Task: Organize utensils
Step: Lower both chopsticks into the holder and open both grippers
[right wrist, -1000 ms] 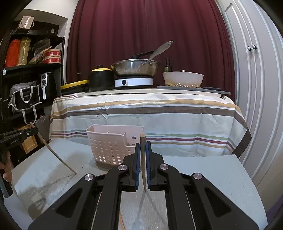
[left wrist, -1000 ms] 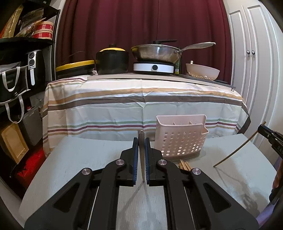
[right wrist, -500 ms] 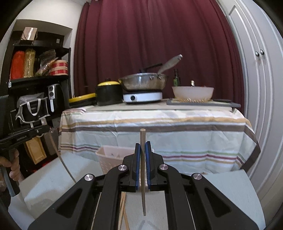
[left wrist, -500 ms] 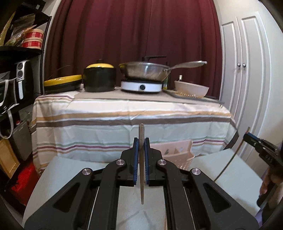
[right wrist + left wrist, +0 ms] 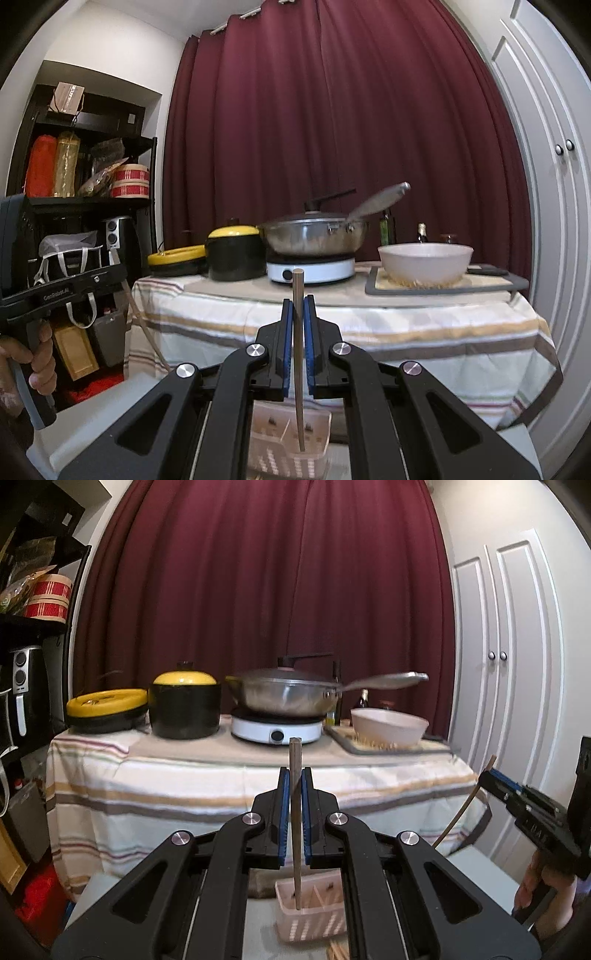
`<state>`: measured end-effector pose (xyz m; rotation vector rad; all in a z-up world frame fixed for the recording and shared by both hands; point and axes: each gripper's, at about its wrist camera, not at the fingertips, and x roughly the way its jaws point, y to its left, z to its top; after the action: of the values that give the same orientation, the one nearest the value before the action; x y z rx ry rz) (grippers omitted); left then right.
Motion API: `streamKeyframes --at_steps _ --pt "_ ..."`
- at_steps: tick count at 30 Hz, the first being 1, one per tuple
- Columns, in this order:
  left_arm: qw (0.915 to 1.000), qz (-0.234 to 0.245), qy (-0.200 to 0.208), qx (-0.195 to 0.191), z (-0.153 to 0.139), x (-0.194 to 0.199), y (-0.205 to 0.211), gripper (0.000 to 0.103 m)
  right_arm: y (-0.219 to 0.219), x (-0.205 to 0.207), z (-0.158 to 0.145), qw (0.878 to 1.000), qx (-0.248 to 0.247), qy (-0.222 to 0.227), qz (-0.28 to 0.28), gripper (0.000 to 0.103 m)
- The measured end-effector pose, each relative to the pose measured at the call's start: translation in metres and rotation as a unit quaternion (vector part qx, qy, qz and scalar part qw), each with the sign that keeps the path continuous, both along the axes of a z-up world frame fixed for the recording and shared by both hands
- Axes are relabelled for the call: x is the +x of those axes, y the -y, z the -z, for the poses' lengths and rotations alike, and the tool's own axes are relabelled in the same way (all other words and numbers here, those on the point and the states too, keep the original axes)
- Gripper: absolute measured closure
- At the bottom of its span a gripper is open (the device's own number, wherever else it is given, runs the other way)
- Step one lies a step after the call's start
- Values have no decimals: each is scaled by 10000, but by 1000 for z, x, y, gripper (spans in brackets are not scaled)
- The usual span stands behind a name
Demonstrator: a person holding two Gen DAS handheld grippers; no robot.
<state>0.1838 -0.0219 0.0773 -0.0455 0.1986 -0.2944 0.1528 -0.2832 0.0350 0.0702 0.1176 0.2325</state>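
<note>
Both chopsticks (image 5: 295, 812) raised (upright) — tips over pink basket (image 5: 310, 919)

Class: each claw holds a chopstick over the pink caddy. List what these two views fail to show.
- Caddy sides: left wrist view, hidden by left claw.
- Loose chopsticks: cut off by the bottom edge.
- Caddy base: right wrist view, cut off by the edge; right claw covers its sides.

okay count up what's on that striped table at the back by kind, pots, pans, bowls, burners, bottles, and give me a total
Seen from the right wrist view:
Black pots with yellow lids: 2, the tall pot and the low pot
Steel pans: 1, the pan
Electric burners: 1, the white burner
White bowls: 1, the bowl
Dark trays: 1, the tray
Bottles: 2, the green bottle and the dark bottle
Total: 8
</note>
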Motion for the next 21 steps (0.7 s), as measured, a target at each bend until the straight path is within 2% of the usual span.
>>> streamKeyframes --at_steps 5,13,16,18,20,21 --pt "9999 11 -126 0 12 30 12 97 -3 30 13 9999 32 -140 -11 96" --pt "9969 16 -760 223 85 64 31 96 -4 66 70 9964 108 -837 1 96" --pt "9960 5 -848 282 101 66 33 96 -8 70 84 9948 5 -1020 32 96" --pt "9956 18 -899 249 108 67 32 91 -7 70 89 9940 -3 -1094 39 96" --pt "9954 4 -929 227 112 66 32 75 -6 67 92 9937 15 -1118 78 93" --pt "9954 -5 -933 220 113 64 31 72 -5 68 93 9935 17 -1132 86 87"
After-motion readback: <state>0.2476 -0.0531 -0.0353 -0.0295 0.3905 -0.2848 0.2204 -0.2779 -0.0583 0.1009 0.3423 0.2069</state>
